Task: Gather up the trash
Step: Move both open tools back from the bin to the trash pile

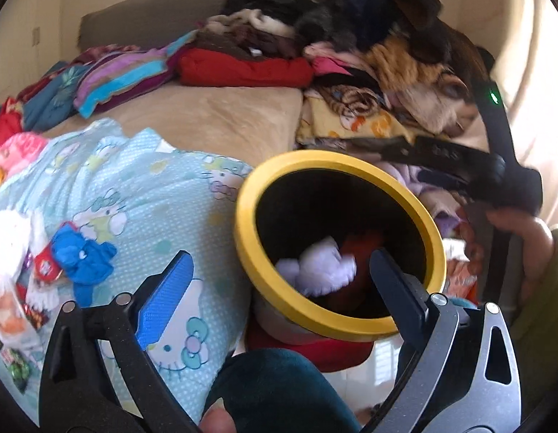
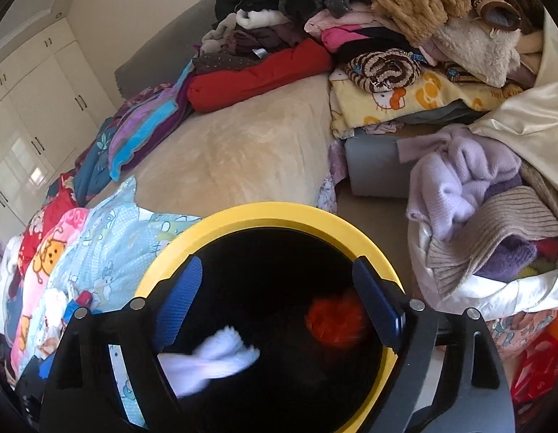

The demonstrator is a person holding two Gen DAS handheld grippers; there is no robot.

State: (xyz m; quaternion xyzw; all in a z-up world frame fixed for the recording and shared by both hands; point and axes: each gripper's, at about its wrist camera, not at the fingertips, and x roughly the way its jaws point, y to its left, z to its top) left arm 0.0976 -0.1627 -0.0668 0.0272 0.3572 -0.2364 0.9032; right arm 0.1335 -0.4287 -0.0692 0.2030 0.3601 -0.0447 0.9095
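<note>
In the left wrist view, the left gripper (image 1: 279, 270) is seen with its fingers spread wide and nothing between them; one blue-padded finger (image 1: 167, 296) lies over the light blue cartoon quilt (image 1: 134, 187), the other dark finger reaches over the yellow rim of the bin (image 1: 264, 288); inside the black bin a white crumpled tissue (image 1: 315, 267) and something red beside it are seen. To the left, on the quilt, a heap of trash is seen: a blue crumpled wrapper (image 1: 84, 256), a small red packet (image 1: 46, 265) and white scraps, all close together and well apart from the bin. The right gripper (image 1: 470, 160) is seen blurred above and behind the bin, held by a hand (image 1: 521, 238); whether its fingers are spread cannot be told from here. A pile of clothes (image 1: 344, 29) is heaped on the bed behind.

In the right wrist view, the right gripper (image 2: 279, 296) is held directly over the bin (image 2: 243, 216), its fingers spread with nothing pinched; below them, in the bin, a blurred white tissue (image 2: 221, 357) and a red fuzzy lump (image 2: 333, 321) are seen apart from each other. A lilac sweater (image 2: 459, 176) lies to the right; white wardrobes (image 2: 33, 108) stand at the left.
</note>
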